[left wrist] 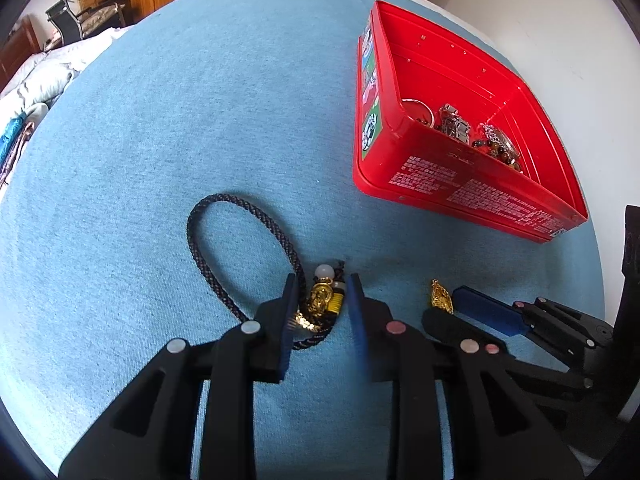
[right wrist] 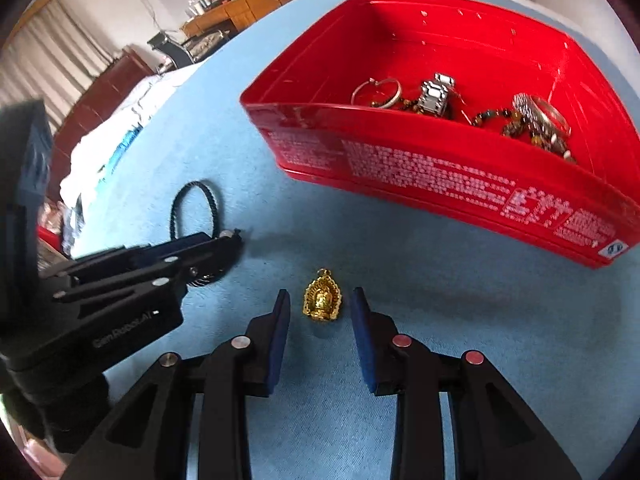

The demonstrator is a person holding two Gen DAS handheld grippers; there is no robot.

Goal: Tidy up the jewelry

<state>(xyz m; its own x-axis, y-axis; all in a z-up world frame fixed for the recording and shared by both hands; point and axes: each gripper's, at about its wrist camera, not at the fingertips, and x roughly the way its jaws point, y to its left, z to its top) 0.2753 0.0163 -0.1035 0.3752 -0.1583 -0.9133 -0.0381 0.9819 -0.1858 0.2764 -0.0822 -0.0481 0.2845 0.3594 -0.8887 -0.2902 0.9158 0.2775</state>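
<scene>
- A dark braided cord is seen lying in a loop on the blue cloth, at the left of the left wrist view.
- The cord's charms, a white bead and a gold figure, are found between the spread jaws of the left gripper; nothing is clamped, and a gap is seen on either side of the charms.
- A gold pendant is seen lying flat on the cloth, just to the right of the left gripper.
- The pendant is bracketed by the right gripper, whose jaws are held apart and are not touching it.
- The two grippers are set side by side, close together, both low over the cloth.
- A red box is placed beyond the grippers, toward the right, resting on the cloth.
- Inside the box, a silver bangle, a metal link bracelet and a string of mixed beads are gathered along the near wall.
- White printed text is carried on the box's outer wall.
</scene>
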